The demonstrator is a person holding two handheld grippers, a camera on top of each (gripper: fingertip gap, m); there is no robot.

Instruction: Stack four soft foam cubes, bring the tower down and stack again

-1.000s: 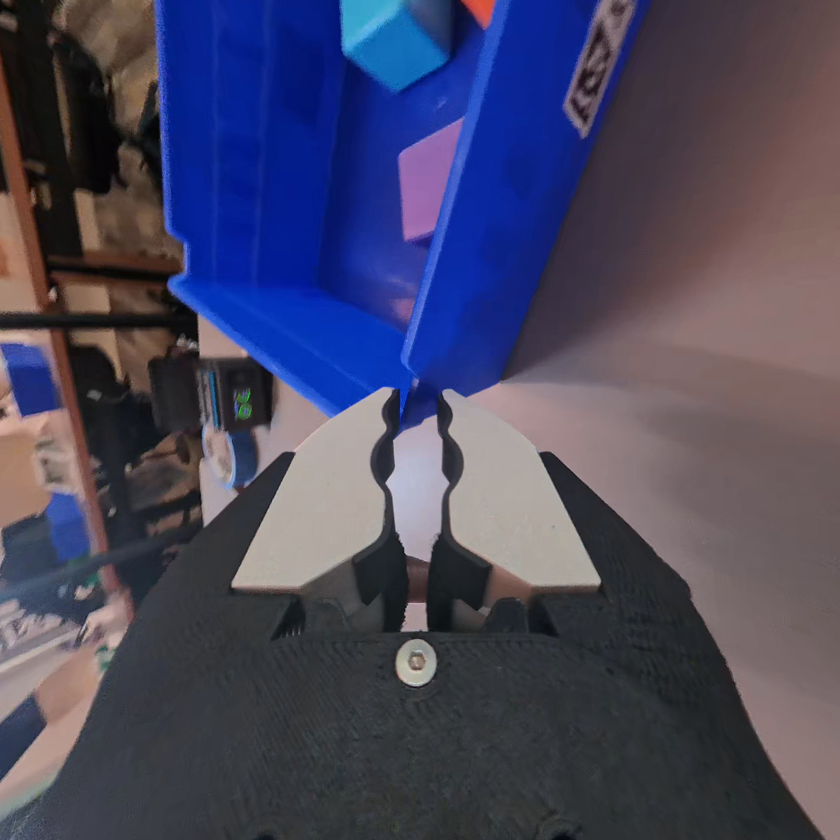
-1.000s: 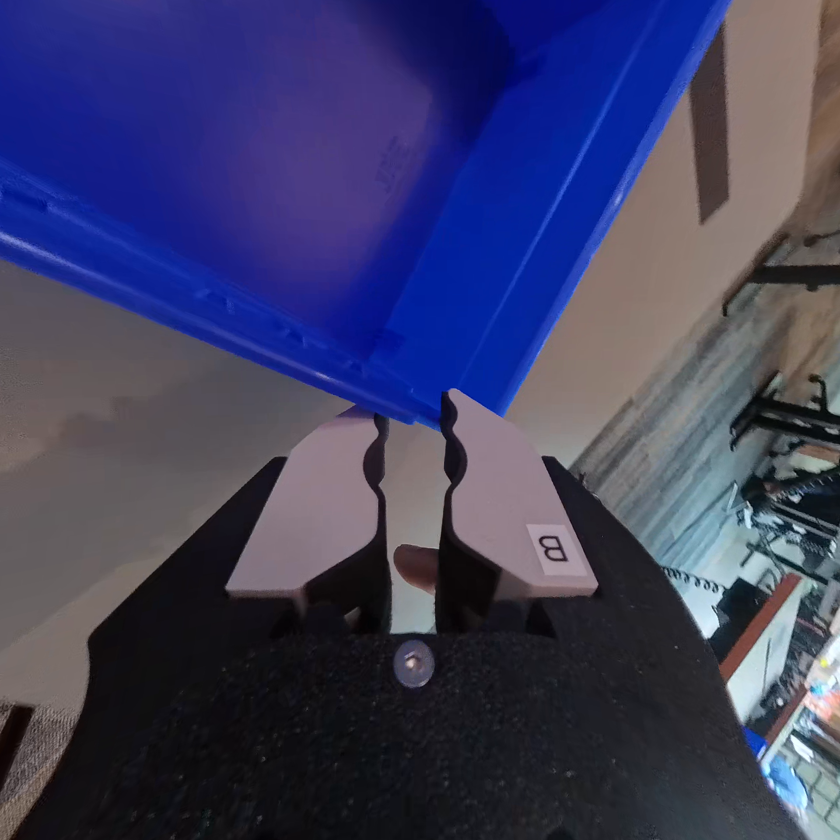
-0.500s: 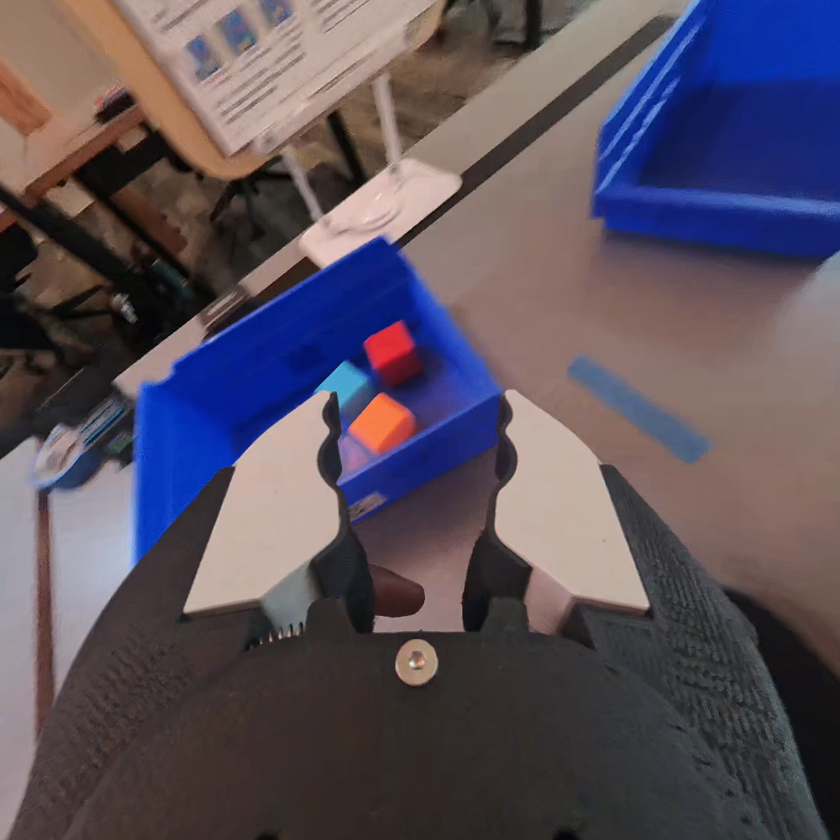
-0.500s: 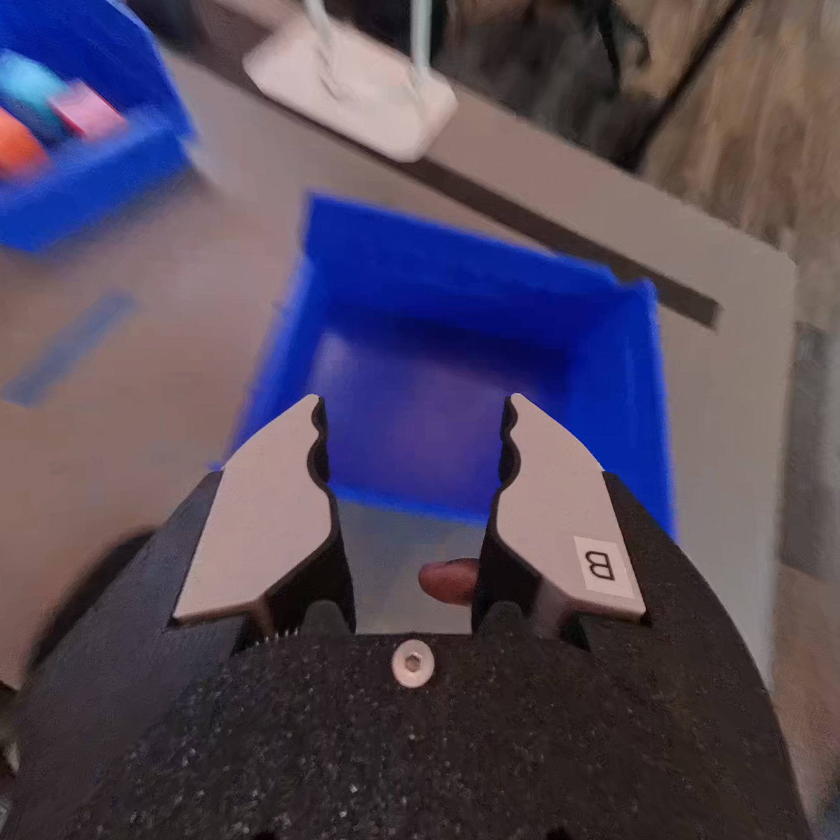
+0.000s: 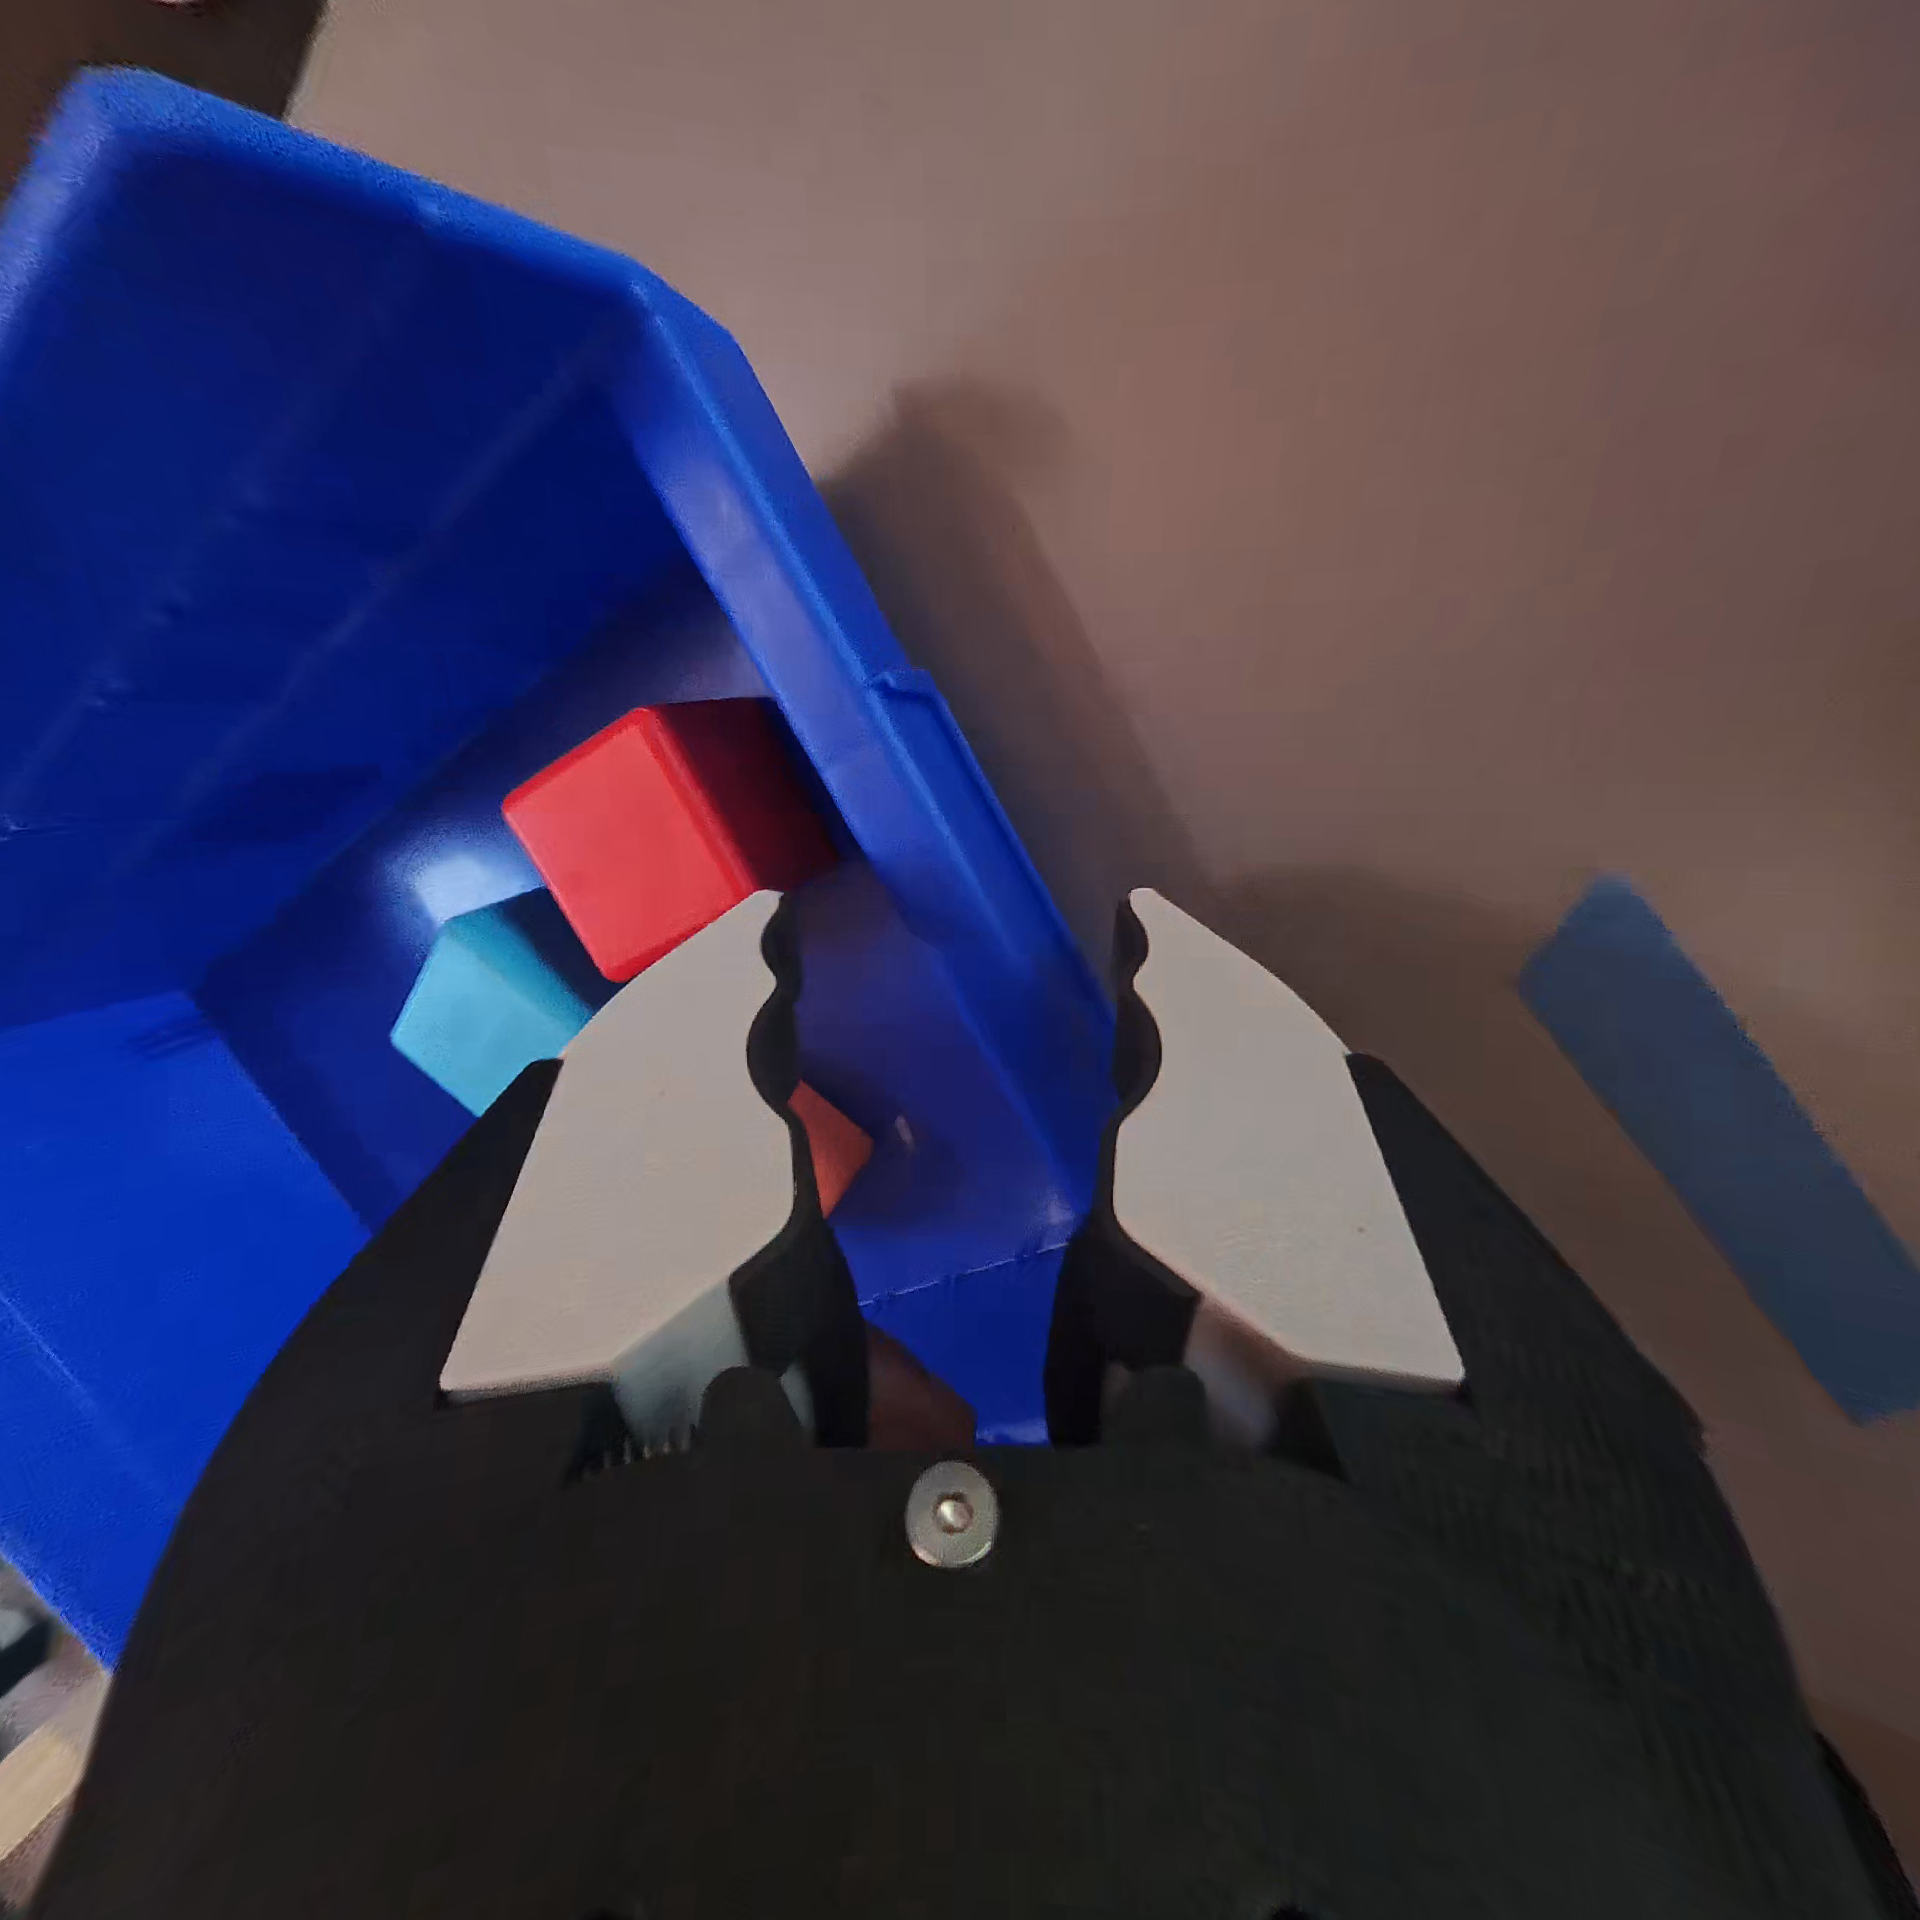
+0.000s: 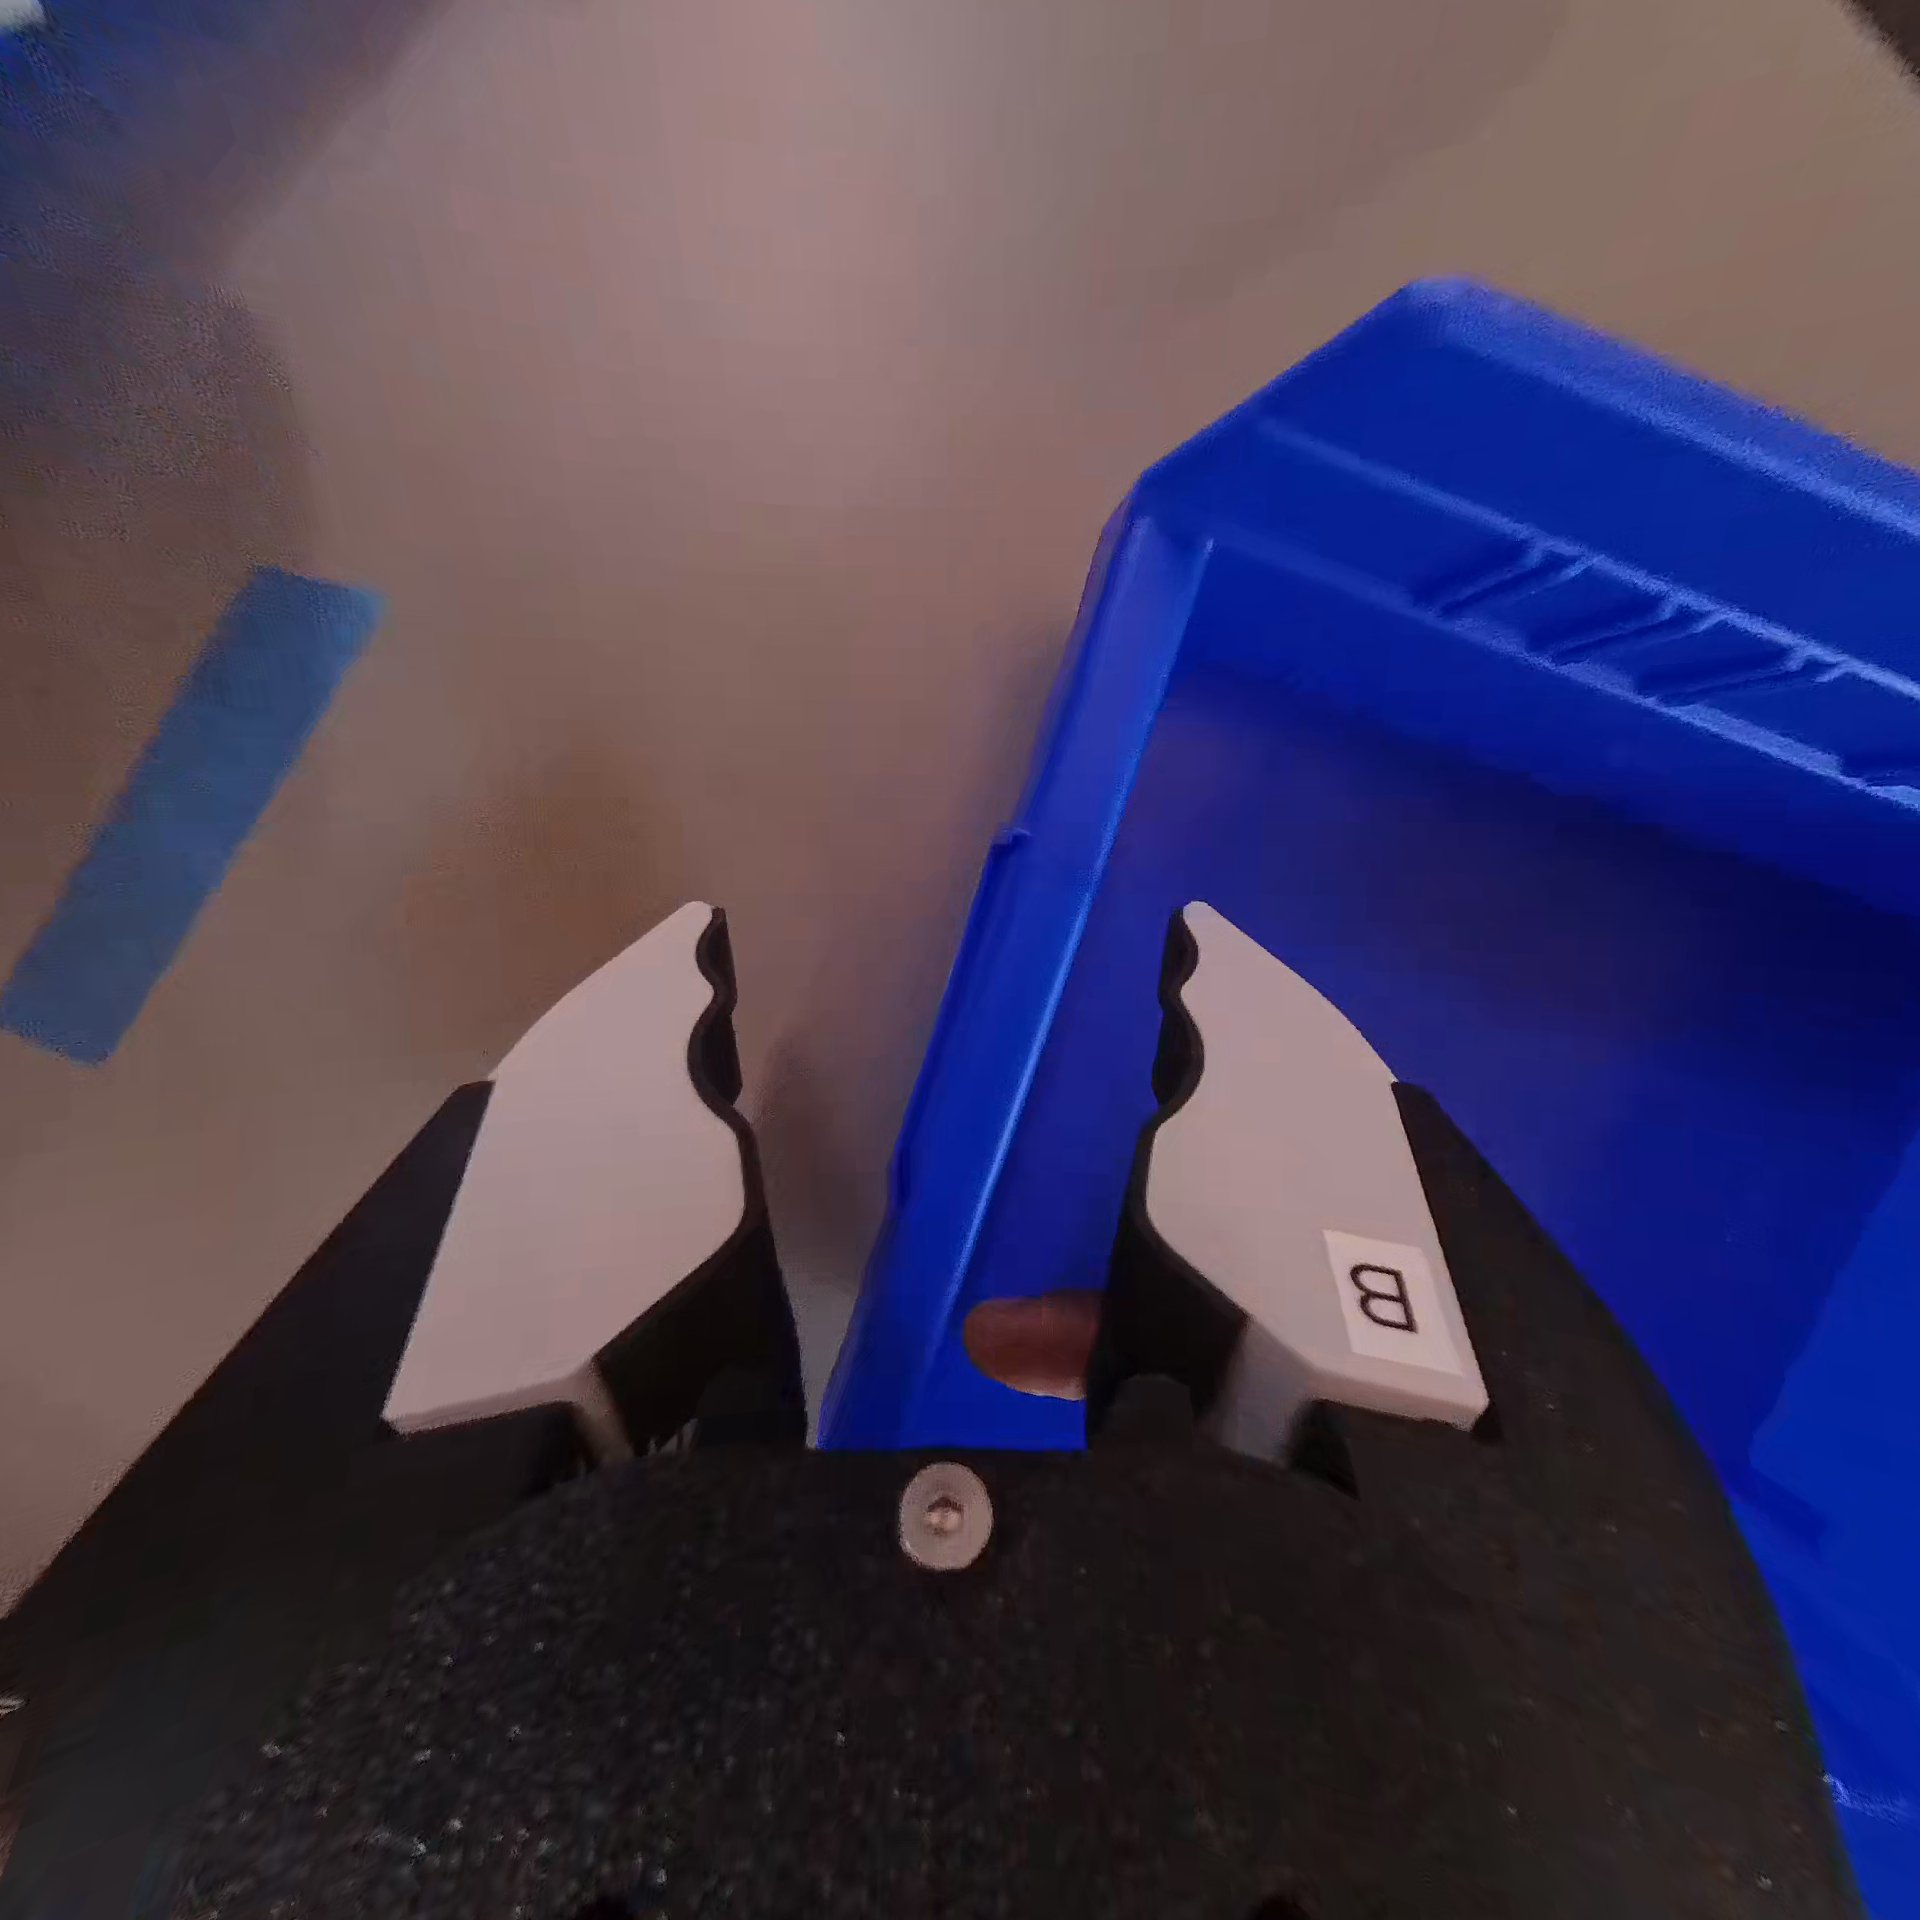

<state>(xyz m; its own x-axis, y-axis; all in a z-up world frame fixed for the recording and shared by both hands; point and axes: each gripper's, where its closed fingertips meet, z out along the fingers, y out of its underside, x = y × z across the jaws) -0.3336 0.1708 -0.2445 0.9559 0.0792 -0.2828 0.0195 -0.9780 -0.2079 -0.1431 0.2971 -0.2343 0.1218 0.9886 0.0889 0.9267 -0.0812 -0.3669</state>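
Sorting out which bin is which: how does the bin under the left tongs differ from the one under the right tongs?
The left bin holds cubes: a red cube, a teal cube and part of an orange cube show. The right bin shows only bare floor. The left tongs straddle the left bin's right wall; the right tongs straddle the right bin's left wall. Both bins are blue plastic, and both tongs are open.
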